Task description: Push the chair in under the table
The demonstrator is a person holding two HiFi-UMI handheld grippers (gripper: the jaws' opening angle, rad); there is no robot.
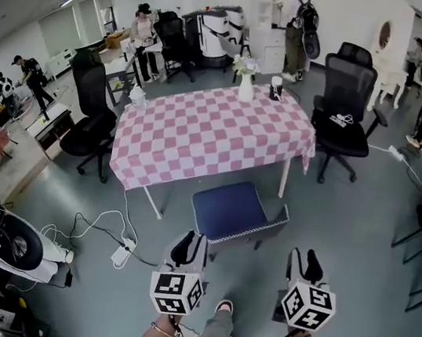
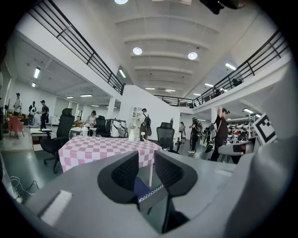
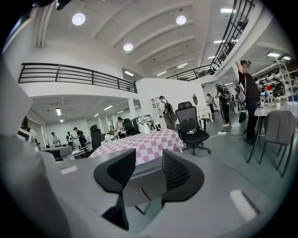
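One table (image 1: 200, 134) stands in the middle of the floor under a pink-and-white checked cloth; two of its white legs show below the hem. On it are three things: one white vase of flowers (image 1: 246, 84) and one dark cup (image 1: 276, 88) at the far edge, and one small white object (image 1: 137, 97) at the left corner. One chair (image 1: 232, 209) with a dark blue seat and a white zigzag trim stands at the table's near side. Its far edge is right by the cloth's hem and most of the seat is out in the open.

Two grippers are held low in front of the person. The left gripper (image 1: 189, 241) is just short of the chair's near left corner, and its jaws stand partly apart and grip nothing — the blue seat shows through the gap. The right gripper (image 1: 305, 260) is off the chair's near right side, apart from it, with its jaws likewise parted and empty.

Three black office chairs ring the table: one on the right (image 1: 348, 106), one on the left (image 1: 93, 113) and one behind (image 1: 169, 34). One white power strip (image 1: 121, 253) lies on the floor at the left — its cables trail beside it. At least five people are further off.
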